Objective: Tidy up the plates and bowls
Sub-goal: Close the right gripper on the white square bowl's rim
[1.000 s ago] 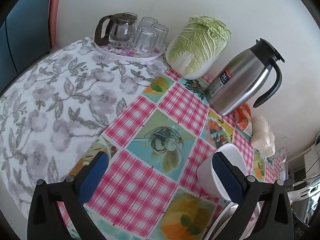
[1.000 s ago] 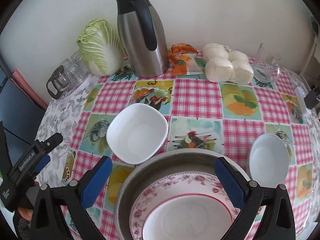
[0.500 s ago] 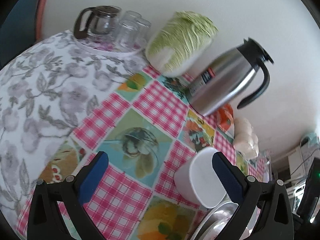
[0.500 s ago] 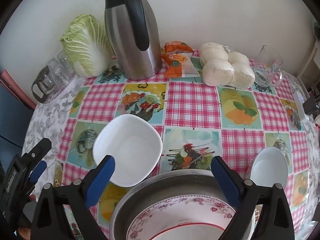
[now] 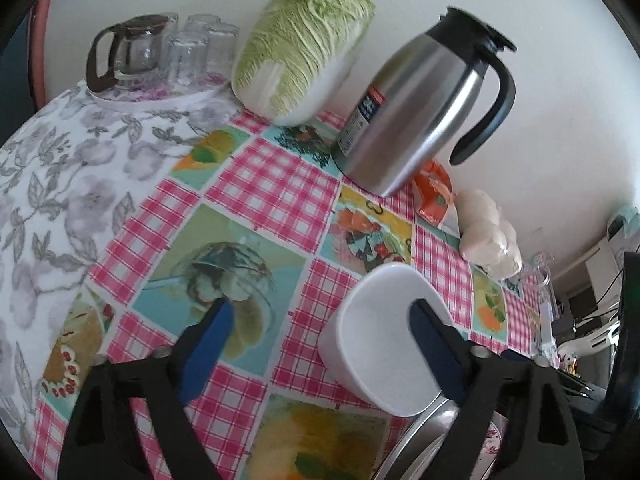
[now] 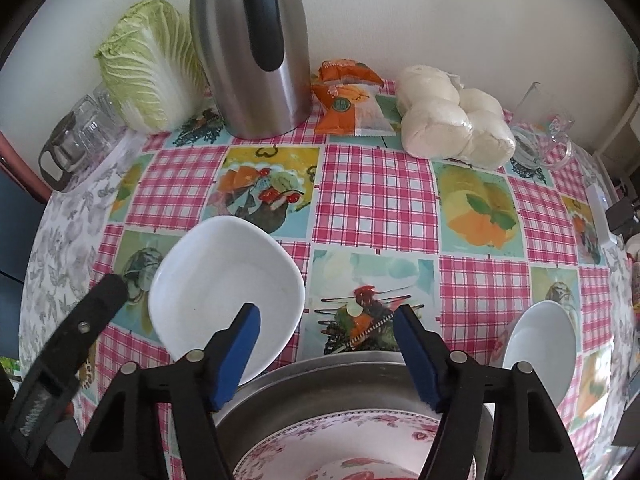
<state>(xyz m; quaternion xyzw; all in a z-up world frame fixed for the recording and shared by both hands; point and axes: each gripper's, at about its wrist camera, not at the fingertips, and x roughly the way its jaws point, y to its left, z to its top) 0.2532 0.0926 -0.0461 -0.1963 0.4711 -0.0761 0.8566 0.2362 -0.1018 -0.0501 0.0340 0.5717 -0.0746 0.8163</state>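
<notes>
Left gripper (image 5: 316,344) hovers low over the tabletop, tilted so the scene leans; jaws spread wide, holding nothing, its right finger in front of the near wall of the square white bowl (image 5: 384,336); contact cannot be told. In the right wrist view the left gripper (image 6: 68,356) enters from the lower left, its tip just beside the same square white bowl (image 6: 228,292), which sits on the checked tablecloth (image 6: 376,196) left of centre near the front edge. Right gripper (image 6: 326,354) is held level, pointing toward the back wall, jaws parted at a middling width and empty, above the rim of a steel basin (image 6: 352,364) at the front edge. A pink floral plate (image 6: 360,432) lies in the basin. A round white bowl (image 6: 540,348) stands apart toward the front right corner. Along the back edge, left to right: glass teapot with tumblers (image 6: 76,136) on a tray at the left corner, napa cabbage (image 6: 148,64), steel thermal carafe (image 6: 252,48), orange snack packets (image 6: 348,96), bagged steamed buns (image 6: 452,116), clear glass mug (image 6: 548,136). The carafe (image 5: 424,116) and cabbage (image 5: 300,48) also appear in the left wrist view.
</notes>
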